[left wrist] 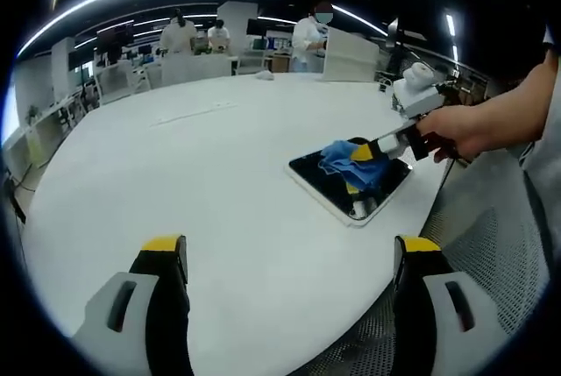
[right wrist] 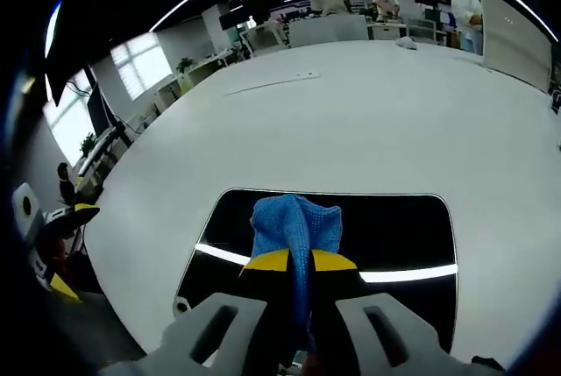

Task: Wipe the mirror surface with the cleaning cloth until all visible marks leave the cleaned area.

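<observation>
My right gripper (right wrist: pixel 300 262) has its fingers pinched tight on the blue cloth (right wrist: pixel 295 223), pressed onto the mirror (right wrist: pixel 394 236) near the desk (right wrist: pixel 351 113) edge. The mirror's long axis runs crosswise ahead. My left gripper (left wrist: pixel 289 258) hangs wide open, empty, well apart.

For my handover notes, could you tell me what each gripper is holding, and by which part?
The right gripper pinches the blue cloth by its bunched near end, over the mirror. The left gripper holds nothing.

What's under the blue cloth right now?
The blue cloth, pinched in the right gripper, lies on the mirror, which sits on the white table. Any marks beneath the cloth are covered and cannot be seen.
</observation>
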`<state>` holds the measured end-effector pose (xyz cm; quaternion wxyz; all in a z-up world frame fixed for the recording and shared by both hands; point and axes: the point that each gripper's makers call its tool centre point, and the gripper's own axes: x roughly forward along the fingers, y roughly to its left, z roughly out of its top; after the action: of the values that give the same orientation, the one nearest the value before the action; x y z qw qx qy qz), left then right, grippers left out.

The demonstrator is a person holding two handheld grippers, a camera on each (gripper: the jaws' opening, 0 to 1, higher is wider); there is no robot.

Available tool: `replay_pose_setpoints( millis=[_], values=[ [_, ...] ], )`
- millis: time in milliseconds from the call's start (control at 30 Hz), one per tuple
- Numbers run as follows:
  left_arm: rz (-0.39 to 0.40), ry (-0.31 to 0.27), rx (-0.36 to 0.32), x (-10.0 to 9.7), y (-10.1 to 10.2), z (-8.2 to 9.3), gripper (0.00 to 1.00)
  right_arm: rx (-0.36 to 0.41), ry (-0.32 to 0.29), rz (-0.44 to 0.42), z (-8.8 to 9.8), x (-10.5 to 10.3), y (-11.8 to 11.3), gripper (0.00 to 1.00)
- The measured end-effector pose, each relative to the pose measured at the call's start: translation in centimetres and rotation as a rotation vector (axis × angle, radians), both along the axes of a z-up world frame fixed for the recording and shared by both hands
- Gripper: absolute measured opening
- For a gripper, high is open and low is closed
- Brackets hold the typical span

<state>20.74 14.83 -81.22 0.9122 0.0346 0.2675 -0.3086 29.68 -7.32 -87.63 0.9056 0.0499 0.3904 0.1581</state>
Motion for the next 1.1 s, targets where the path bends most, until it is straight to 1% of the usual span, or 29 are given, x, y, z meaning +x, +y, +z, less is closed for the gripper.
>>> replay_pose_setpoints(
  millis=[67,133,300,667,900,967,1100],
  values=[
    [-0.002,-0.004,0.005,0.0,0.0,0.0,0.98,-0.005,-0.008,-0.006,0.0,0.1,-0.5,0.02],
    [0.0,-0.012,0.011,0.1,0.0,0.1,0.98,0.009,-0.001,-0.012,0.0,0.2,-0.7,0.02],
    [0.001,-0.004,0.01,0.0,0.1,0.0,0.98,0.018,-0.001,-0.016,0.0,0.1,-1.3,0.02],
    [0.001,0.0,0.012,0.1,0.2,-0.2,0.98,-0.011,-0.013,-0.015,0.0,0.2,-3.6,0.02],
    [0.0,0.003,0.011,0.0,0.1,-0.2,0.98,-0.004,-0.018,-0.018,0.0,0.1,-4.7,0.02],
    [-0.001,0.004,0.009,0.0,0.0,-0.2,0.98,0.003,-0.013,-0.023,0.0,0.1,-5.1,0.02],
    [-0.006,0.002,0.009,0.0,-0.1,-0.1,0.98,-0.011,0.002,-0.038,0.0,0.1,-5.9,0.02]
  ],
)
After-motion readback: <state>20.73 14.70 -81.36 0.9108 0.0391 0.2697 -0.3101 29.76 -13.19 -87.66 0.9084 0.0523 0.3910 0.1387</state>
